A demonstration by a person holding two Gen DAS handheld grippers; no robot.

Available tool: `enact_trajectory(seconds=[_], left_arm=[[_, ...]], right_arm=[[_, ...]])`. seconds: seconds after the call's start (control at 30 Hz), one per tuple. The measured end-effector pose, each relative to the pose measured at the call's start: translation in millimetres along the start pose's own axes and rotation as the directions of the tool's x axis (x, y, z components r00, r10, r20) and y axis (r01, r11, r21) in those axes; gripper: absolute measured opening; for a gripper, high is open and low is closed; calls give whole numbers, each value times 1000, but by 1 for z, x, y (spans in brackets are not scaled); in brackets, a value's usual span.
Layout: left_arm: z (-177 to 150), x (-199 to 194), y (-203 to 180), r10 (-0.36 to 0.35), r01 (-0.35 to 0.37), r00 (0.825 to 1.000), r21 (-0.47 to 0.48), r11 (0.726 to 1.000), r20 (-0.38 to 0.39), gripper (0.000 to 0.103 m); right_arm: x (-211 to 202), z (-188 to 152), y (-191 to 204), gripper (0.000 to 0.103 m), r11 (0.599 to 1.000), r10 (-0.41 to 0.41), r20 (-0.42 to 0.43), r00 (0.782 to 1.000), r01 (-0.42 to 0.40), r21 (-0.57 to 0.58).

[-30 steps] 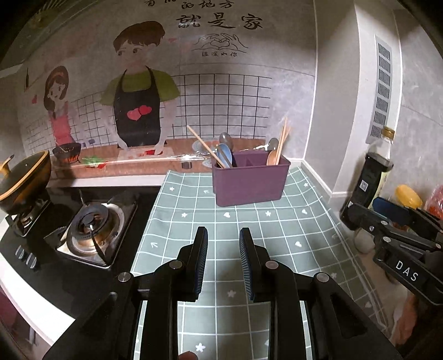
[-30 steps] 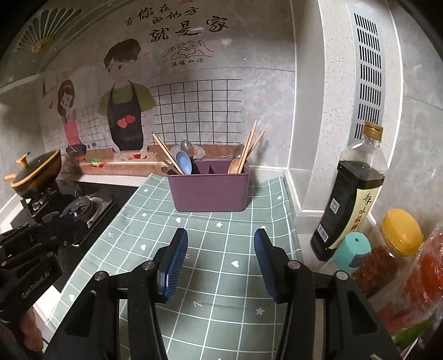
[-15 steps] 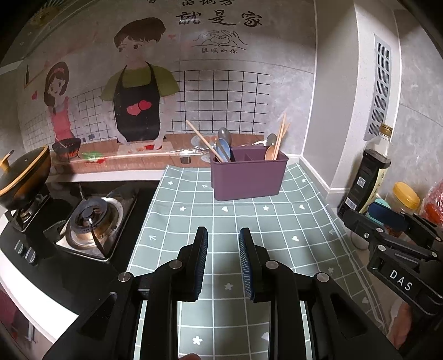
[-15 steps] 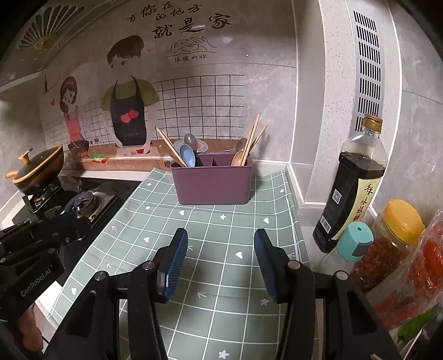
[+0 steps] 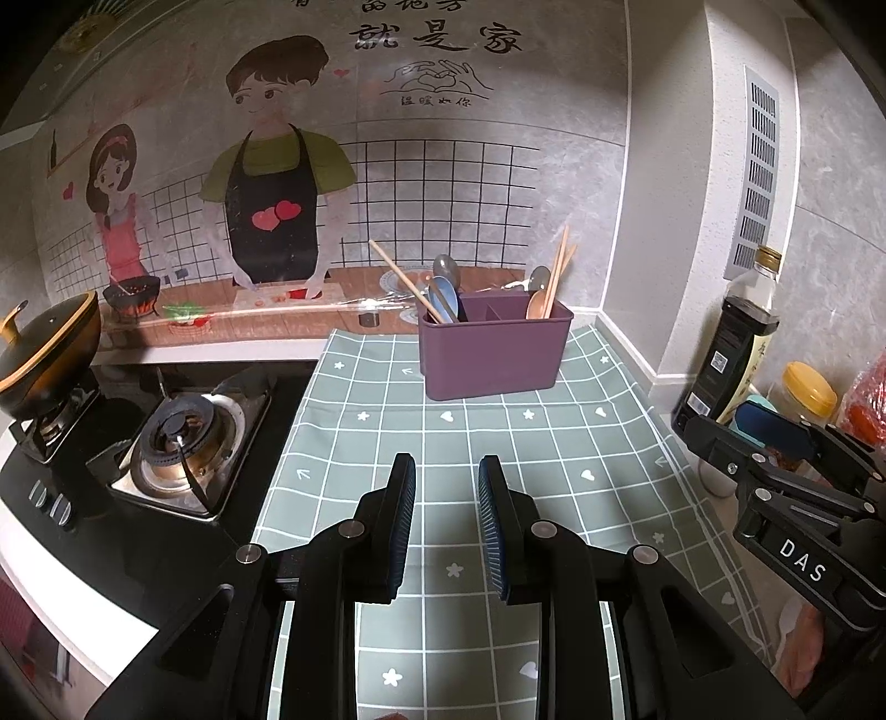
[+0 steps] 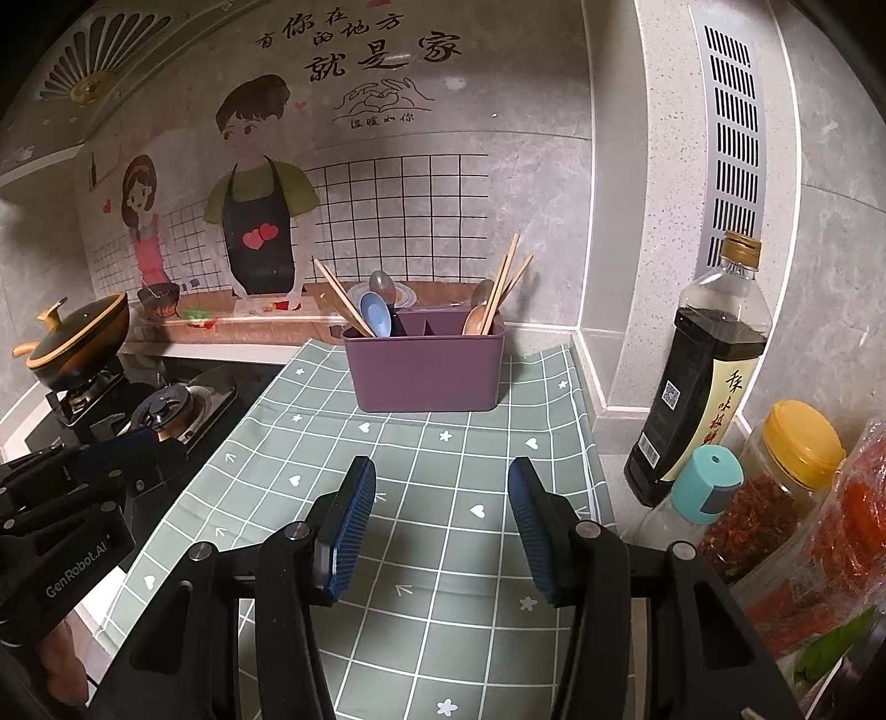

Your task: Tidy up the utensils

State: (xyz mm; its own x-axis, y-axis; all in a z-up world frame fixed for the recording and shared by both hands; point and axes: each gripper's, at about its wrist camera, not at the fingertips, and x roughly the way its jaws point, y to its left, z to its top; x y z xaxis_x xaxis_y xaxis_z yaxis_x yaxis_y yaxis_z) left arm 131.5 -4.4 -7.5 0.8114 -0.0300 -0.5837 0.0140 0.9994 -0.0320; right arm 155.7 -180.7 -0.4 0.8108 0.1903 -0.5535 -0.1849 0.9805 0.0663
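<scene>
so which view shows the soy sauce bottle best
The right wrist view: the soy sauce bottle stands whole and large, label readable. In the left wrist view it sits small at the right edge, its base hidden behind the right gripper.

My right gripper (image 5: 797,554) reads "DAS", my left gripper (image 6: 66,559) "GenRobot.AI"; the wall mural (image 6: 382,52) says "就是家"

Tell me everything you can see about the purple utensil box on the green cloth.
The purple utensil box is a rectangular tub with rounded corners, and it looks like matte plastic. It stands upright on the far part of the green checked cloth, near the wall. Inner walls divide it into compartments. The left side holds wooden chopsticks, a blue spoon and a metal spoon; the right side holds more chopsticks and a wooden spoon. No hand-held gripper touches it.
</scene>
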Motion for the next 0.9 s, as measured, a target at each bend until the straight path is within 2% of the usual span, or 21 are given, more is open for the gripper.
enact_trajectory(seconds=[0.9], left_arm=[[-7, 4, -1, -18, 18, 999, -5, 1000, -33, 25]], right_arm=[[-1, -3, -1, 48, 1000, -4, -7, 1000, 4, 9]])
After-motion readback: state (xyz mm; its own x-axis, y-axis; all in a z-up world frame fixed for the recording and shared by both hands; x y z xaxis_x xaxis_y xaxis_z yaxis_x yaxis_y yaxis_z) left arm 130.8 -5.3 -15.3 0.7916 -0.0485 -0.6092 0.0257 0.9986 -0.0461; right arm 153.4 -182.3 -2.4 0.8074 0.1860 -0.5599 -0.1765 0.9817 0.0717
